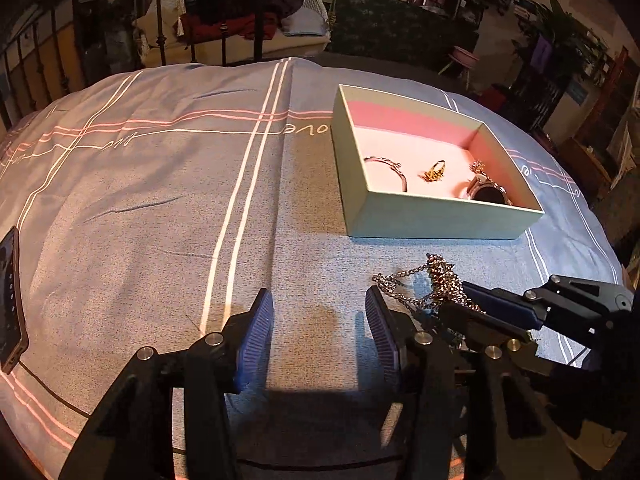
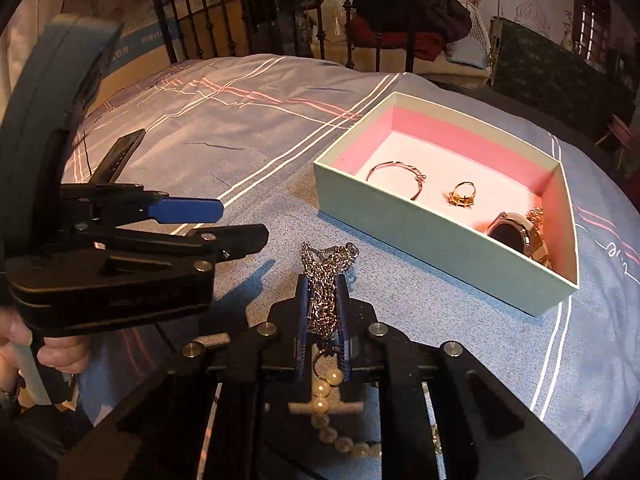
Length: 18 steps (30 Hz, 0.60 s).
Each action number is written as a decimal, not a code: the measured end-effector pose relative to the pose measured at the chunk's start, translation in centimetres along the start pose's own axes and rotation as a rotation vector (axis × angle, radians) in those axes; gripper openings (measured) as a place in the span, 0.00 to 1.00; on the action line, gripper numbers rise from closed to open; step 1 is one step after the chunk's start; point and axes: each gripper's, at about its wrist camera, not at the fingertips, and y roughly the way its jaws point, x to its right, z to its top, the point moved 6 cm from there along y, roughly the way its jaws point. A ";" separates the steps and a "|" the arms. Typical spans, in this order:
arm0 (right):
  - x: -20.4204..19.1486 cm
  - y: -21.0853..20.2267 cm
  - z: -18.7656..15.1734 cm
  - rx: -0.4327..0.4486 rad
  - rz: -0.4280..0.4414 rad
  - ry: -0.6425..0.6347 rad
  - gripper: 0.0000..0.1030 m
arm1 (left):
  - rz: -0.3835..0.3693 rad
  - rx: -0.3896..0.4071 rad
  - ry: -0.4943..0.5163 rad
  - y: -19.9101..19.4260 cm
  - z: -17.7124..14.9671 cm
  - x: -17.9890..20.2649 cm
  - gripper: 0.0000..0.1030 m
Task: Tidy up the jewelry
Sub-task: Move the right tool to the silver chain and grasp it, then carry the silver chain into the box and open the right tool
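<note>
Right gripper: the pads are pressed together on a bunched silver chain necklace; the chain is pinched mid-bundle, judged so that the loose links are gathered in one hold.
Necklace position: the chain is held just above or on the bedspread, near the front wall of the box; whether the trailing loops touch the fabric cannot be told.
Pearl strand: it is seen below the closed fingers, behind the pinch point; its link to the chain is unclear.
Left gripper: the fingers are spread wide with nothing between them, just beside the right gripper.
Box: open-topped and pink-lined, so items can be lowered in from above.
Box contents: a bracelet, a gold ring and a watch are laid apart, not stacked.
Step in hand: transfer of the necklace into the box is judged next.
Phone: it lies at the bedspread edge, well apart.
</note>
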 end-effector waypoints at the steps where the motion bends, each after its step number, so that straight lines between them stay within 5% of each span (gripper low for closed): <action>1: 0.2 -0.6 -0.1 0.006 0.000 0.004 0.13 | -0.005 -0.004 0.020 0.1 -0.1 0.7 0.29; 4: 1.0 -1.6 -0.6 0.011 -0.015 0.014 0.13 | -0.014 -0.012 0.085 0.2 -0.1 2.7 0.06; 8: 2.0 -2.2 -0.6 0.026 -0.023 0.050 0.13 | -0.021 0.010 0.154 -0.3 0.4 5.1 0.04; 18: 4.0 -6.9 3.9 0.166 -0.064 0.039 0.13 | -0.026 0.108 0.131 -2.9 6.1 5.4 0.04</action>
